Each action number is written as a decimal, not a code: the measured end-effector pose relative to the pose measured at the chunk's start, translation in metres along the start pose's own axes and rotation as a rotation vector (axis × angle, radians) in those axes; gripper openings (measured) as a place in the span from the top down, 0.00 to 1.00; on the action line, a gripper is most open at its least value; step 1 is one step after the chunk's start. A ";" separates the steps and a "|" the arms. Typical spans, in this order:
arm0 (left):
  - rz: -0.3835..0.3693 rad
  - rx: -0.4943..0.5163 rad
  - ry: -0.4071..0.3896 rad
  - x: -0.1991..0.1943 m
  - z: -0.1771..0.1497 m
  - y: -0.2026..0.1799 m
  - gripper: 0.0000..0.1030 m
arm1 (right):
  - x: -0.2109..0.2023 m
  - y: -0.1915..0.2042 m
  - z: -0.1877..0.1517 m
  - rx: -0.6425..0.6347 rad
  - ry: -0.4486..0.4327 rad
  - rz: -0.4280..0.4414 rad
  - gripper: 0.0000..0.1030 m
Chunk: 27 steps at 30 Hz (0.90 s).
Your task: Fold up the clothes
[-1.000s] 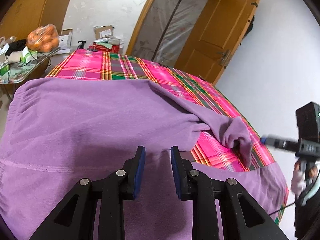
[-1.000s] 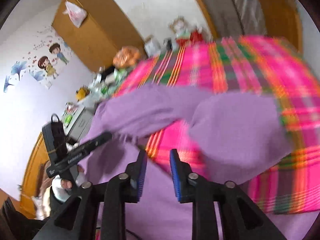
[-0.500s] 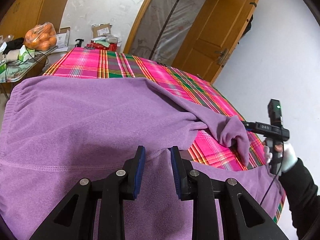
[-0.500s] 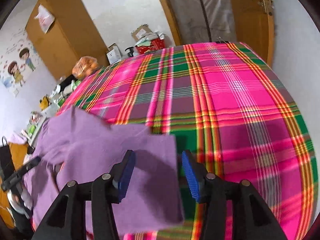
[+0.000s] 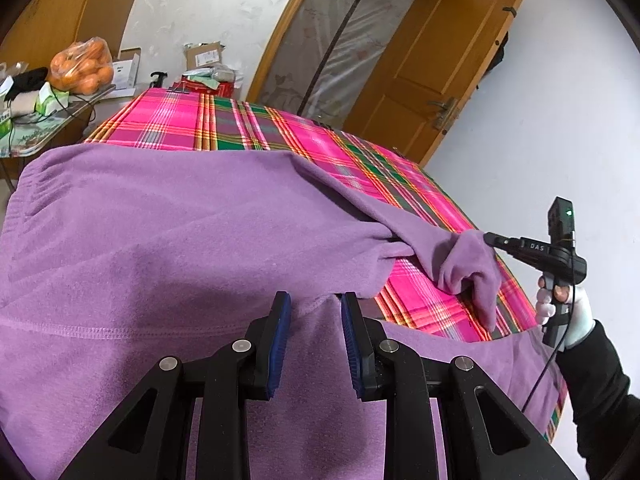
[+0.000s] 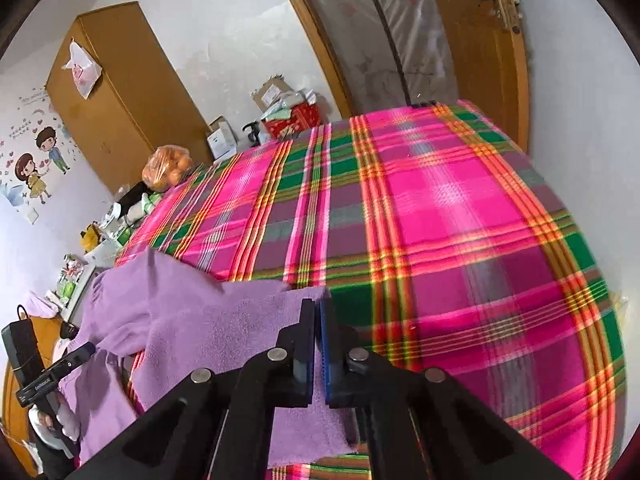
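Two grippers work one purple garment [image 5: 168, 232], which lies spread on the plaid cloth [image 5: 248, 128], covering the cloth's near part and hanging over its near edge. We hold the left gripper [image 5: 314, 316] low over the garment's near part; its jaws stand apart with fabric below them, not pinched. From the garment's right side a sleeve [image 5: 452, 256] stretches across bare plaid cloth. We see the right gripper [image 5: 490, 239] at the sleeve's end, held by a gloved hand [image 5: 568, 304]. In the right wrist view its jaws are closed on the sleeve's [image 6: 224, 320] corner, with purple fabric showing on both sides of the pads. Beyond the cloth's far left corner we note a bag of oranges [image 5: 82, 66] on a side table [image 5: 44, 136]. Boxes [image 5: 204, 54] stand past the cloth's far edge, beside the door [image 5: 436, 60].
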<state>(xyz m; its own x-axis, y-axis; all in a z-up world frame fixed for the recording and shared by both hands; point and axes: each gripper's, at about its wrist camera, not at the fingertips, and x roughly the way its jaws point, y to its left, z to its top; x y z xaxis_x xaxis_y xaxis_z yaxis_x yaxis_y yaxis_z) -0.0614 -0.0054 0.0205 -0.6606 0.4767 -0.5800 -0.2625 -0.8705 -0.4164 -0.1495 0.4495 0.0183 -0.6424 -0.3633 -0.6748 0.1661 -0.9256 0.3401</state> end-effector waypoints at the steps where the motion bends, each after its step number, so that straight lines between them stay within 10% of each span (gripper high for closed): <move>1: -0.001 0.001 -0.001 0.000 0.000 0.000 0.74 | -0.004 -0.001 0.001 -0.001 -0.012 -0.005 0.97; 27: 0.030 0.113 -0.086 -0.025 0.012 -0.044 0.74 | -0.082 -0.088 0.069 0.130 -0.277 -0.426 0.97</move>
<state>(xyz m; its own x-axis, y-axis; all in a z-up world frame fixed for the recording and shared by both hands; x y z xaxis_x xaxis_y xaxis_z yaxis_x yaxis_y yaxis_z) -0.0421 0.0194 0.0612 -0.7258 0.4425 -0.5266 -0.3166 -0.8946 -0.3153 -0.1633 0.5683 0.0890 -0.8095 0.1005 -0.5784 -0.2360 -0.9578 0.1639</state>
